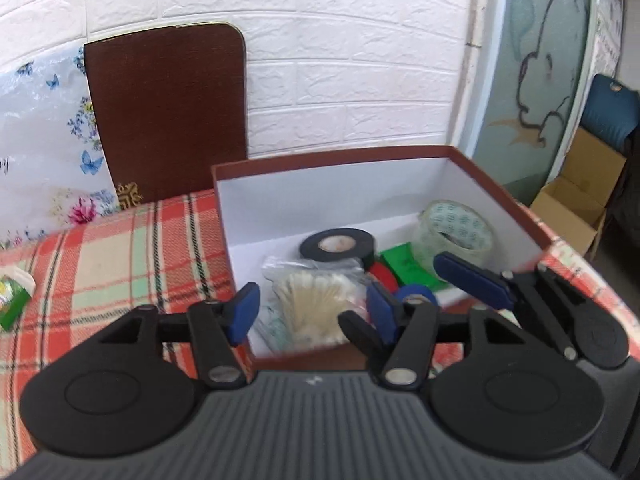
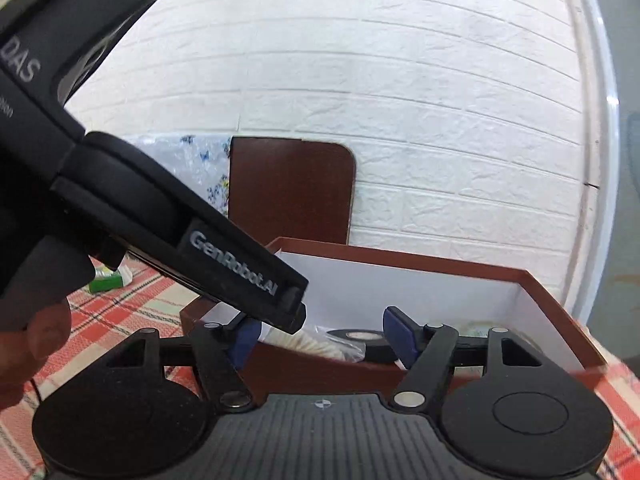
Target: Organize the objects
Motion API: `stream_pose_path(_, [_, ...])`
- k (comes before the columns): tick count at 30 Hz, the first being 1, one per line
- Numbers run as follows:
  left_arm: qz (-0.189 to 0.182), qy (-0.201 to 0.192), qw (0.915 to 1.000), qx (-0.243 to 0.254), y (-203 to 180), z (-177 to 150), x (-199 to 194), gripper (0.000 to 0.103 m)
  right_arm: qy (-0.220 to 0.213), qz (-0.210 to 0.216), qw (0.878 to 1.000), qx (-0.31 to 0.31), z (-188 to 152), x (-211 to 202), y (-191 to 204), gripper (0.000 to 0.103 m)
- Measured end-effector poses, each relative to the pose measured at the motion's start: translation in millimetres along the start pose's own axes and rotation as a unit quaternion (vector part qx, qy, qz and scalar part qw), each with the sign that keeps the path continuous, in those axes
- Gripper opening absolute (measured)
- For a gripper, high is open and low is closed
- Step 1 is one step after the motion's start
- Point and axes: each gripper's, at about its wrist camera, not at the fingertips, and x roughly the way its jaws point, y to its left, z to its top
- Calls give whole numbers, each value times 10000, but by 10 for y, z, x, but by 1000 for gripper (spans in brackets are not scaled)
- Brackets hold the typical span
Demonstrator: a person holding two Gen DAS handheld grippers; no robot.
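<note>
We see the left hand-held gripper (image 1: 314,312) poised over the near rim of a brown box (image 1: 532,224) with a white lining, its blue pads apart and nothing pressed between them. In the gap between its pads, at about twelve o'clock from the gripper, lies a clear bag of cotton swabs (image 1: 316,300) on the box floor. Beyond the bag, toward twelve o'clock, sits a black tape roll (image 1: 338,245); at two o'clock stands a clear tape roll (image 1: 456,226) leaning against the right wall, and between them lie a green packet (image 1: 404,268) and a red roll (image 1: 382,274), with a blue roll (image 1: 416,294) nearest us. The box rests on a desk covered by a plaid cloth (image 1: 120,256), and a green and white packet (image 1: 14,300) lies at nine o'clock, well apart from the box. From the right wrist view, the right hand-held gripper (image 2: 322,338) likewise stands open and empty before the box's near wall, with the other gripper's black body crossing in from ten o'clock and a hand (image 2: 32,344) at the left edge. A brown board (image 1: 168,112) leans on the white brick wall (image 1: 352,60) behind.
</note>
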Motion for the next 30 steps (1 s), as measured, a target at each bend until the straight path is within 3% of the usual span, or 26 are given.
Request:
stream_pose_path(4, [-11, -142, 9998, -117, -34, -142, -223, 62, 119, 10, 9997, 206, -134, -322, 17, 70])
stream_pose_path(7, [40, -152, 9997, -191, 8, -245, -355, 62, 439, 217, 9984, 299, -257, -518, 37, 70])
stream_pose_path(11, [372, 30, 9988, -328, 142, -382, -407, 62, 869, 512, 9944, 319, -388, -595, 240, 70])
stream_pose_path(18, [1007, 415, 9927, -527, 517, -669, -399, 62, 1285, 969, 9870, 21, -433, -294, 610, 69])
stream_pose_path(30, [1599, 688, 9797, -998, 1201, -984, -354, 62, 1766, 1212, 9765, -242, -408, -130, 967, 64])
